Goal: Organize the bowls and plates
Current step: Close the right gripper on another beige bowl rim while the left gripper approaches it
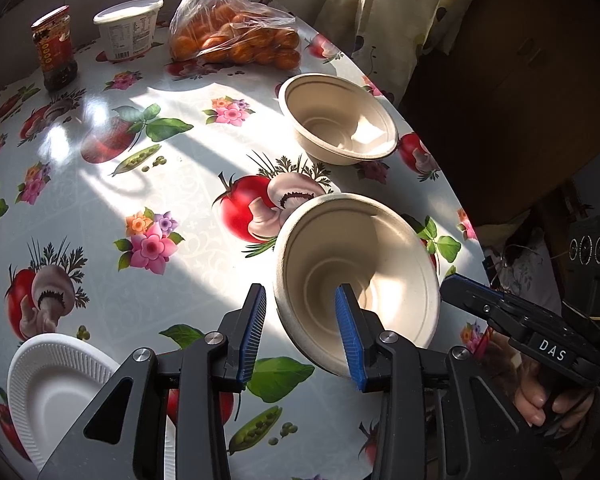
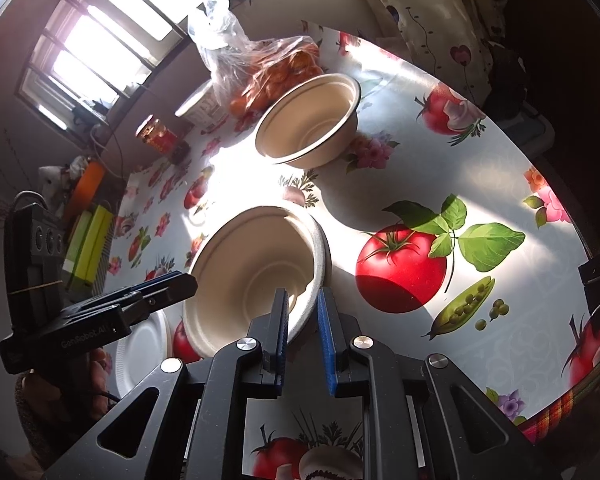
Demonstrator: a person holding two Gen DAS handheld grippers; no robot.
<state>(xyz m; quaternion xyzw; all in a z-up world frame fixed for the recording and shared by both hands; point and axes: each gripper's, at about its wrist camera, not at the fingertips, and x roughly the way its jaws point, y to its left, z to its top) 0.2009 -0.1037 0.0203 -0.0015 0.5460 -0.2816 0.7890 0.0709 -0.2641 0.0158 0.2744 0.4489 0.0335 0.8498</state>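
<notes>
Right gripper pinches near rim of tilted near bowl, mouth tipped toward left. Left gripper jaws parted, rim between fingers, not clamped. Far bowl ahead of fingertips, upright: likely nesting target. White plate left of left fingers.
</notes>
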